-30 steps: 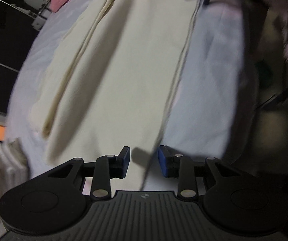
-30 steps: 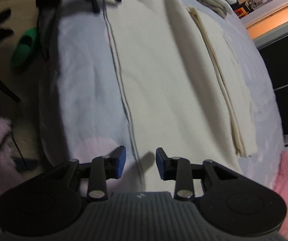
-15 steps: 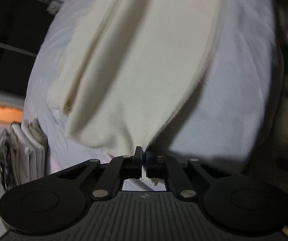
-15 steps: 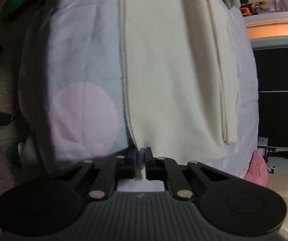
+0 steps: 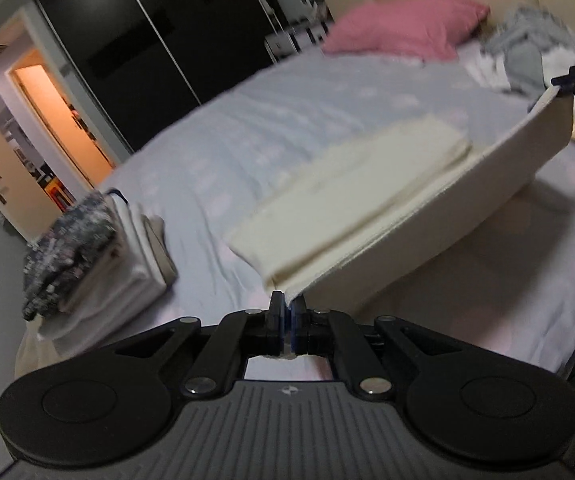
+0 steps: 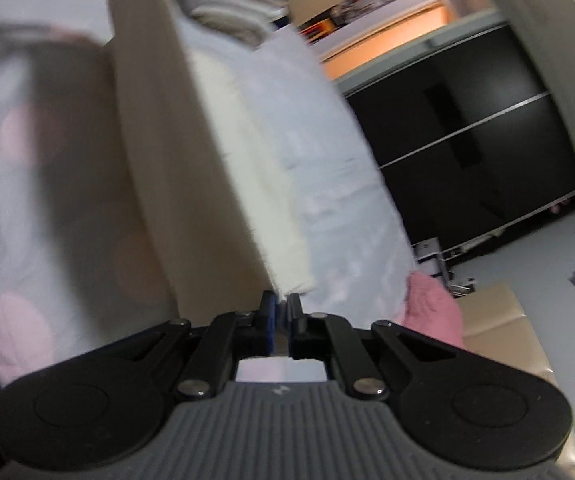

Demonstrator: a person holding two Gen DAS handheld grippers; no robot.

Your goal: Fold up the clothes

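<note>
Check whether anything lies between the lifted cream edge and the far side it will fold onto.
Nothing visible does. Both the left gripper and the right gripper pinch the cream cloth by its near edge. Beyond the raised flap lie only the cloth's own layers; the folded stack sits off to the side.

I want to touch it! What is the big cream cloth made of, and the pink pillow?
The big cream cloth looks like soft matte woven fabric, maybe cotton: it sags in a curve between the left gripper and right gripper. The pink pillow looks plush and fuzzy, though blur leaves that uncertain.
</note>
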